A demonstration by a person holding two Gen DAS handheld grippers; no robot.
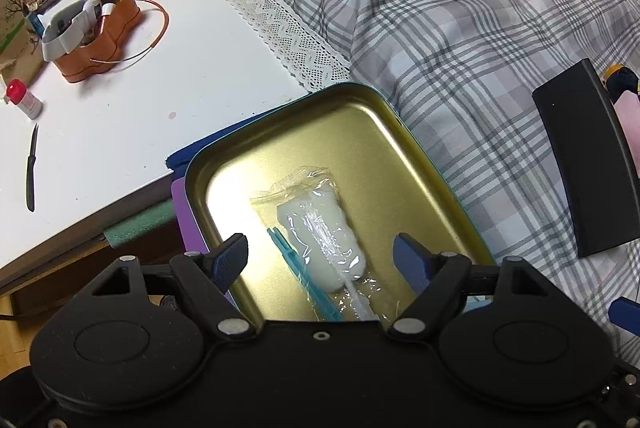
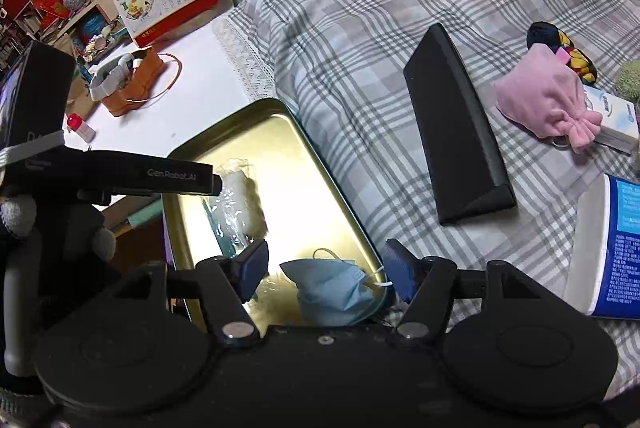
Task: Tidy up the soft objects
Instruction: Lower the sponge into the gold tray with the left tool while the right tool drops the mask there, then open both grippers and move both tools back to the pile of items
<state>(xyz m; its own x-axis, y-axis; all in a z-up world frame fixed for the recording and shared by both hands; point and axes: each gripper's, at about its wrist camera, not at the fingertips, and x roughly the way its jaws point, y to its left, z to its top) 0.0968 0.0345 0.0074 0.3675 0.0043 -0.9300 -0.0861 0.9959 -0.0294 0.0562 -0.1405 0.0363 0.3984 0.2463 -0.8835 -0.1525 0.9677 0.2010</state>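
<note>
Even, moderately bright indoor light is seen in both views. Strong glare is thrown off the gold floor of the metal tray (image 2: 320,188), nearly blown out in the right wrist view, and softer sheen is seen on it in the left (image 1: 360,132). Straight lines are bent by fisheye distortion toward the edges, where detail is softened. Shadows are faint.

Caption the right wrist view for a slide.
Open right gripper above a gold tray holding a blue face mask and a plastic-wrapped packet.
</note>
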